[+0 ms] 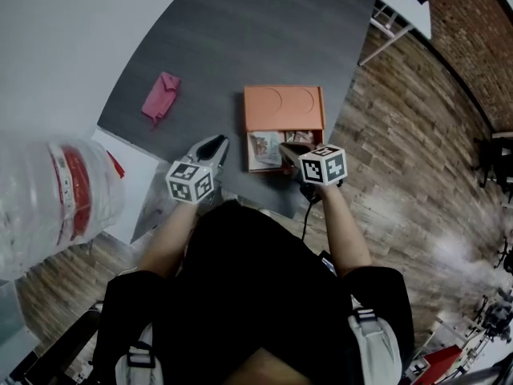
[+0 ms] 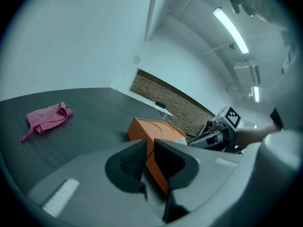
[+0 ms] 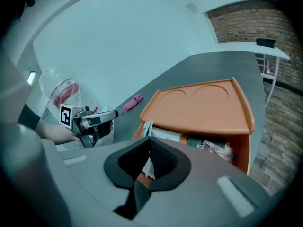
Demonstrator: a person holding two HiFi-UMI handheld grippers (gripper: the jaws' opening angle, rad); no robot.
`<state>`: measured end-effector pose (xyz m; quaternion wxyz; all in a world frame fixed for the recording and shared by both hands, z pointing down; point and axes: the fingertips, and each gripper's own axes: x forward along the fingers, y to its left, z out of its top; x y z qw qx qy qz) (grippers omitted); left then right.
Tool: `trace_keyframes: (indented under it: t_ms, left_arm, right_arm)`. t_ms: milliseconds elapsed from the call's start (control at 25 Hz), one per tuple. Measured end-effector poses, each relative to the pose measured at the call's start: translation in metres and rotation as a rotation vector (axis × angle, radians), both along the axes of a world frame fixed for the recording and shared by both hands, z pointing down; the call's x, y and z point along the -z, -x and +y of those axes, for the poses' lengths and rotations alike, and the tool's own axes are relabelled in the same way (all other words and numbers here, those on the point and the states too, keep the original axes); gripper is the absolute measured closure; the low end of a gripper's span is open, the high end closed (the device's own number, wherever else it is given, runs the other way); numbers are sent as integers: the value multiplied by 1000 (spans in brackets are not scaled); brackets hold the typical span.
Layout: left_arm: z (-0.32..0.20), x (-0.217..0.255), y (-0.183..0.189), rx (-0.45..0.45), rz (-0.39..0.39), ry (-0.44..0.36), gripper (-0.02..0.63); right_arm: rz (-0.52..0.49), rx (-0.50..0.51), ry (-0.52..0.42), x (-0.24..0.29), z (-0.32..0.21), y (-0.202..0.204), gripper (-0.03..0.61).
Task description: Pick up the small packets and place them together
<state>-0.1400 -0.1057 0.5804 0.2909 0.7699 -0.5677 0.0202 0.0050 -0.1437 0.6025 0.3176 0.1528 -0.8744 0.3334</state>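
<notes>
Small packets (image 1: 276, 145) lie in the orange box's (image 1: 284, 107) open near end at 12 o'clock on the surface (image 1: 240, 38), right tongs (image 3: 147, 148) clenched on one white packet (image 3: 147, 127), apparently to lift it out, left tongs (image 2: 149, 148) waiting narrowly parted and empty at 8 o'clock.

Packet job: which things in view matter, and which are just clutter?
Job: packets in the orange box; one packet in the right gripper, jaws shut; left gripper, open, empty.
Lying about: pink cloth; plastic bottle.
</notes>
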Motion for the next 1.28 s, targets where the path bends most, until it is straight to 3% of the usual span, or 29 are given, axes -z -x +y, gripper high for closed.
trace_keyframes:
  t_ms: [280, 560, 760, 1040, 1280]
  left_arm:
    - [-11, 9, -23, -46, 1, -28, 568]
    - [-13, 18, -22, -27, -4, -52, 569]
    - [-8, 23, -7, 19, -11, -61, 568]
    - [2, 20, 11, 64, -32, -49, 569]
    - [1, 16, 13, 54, -25, -39, 568]
  right_arm:
    - [-102, 19, -94, 54, 1, -5, 575]
    - [-218, 16, -100, 93, -23, 8, 575]
    - [-192, 30, -92, 81, -53, 36, 575]
    - [-104, -65, 39, 41, -104, 46, 575]
    - [2, -130, -6, 19, -124, 45, 572]
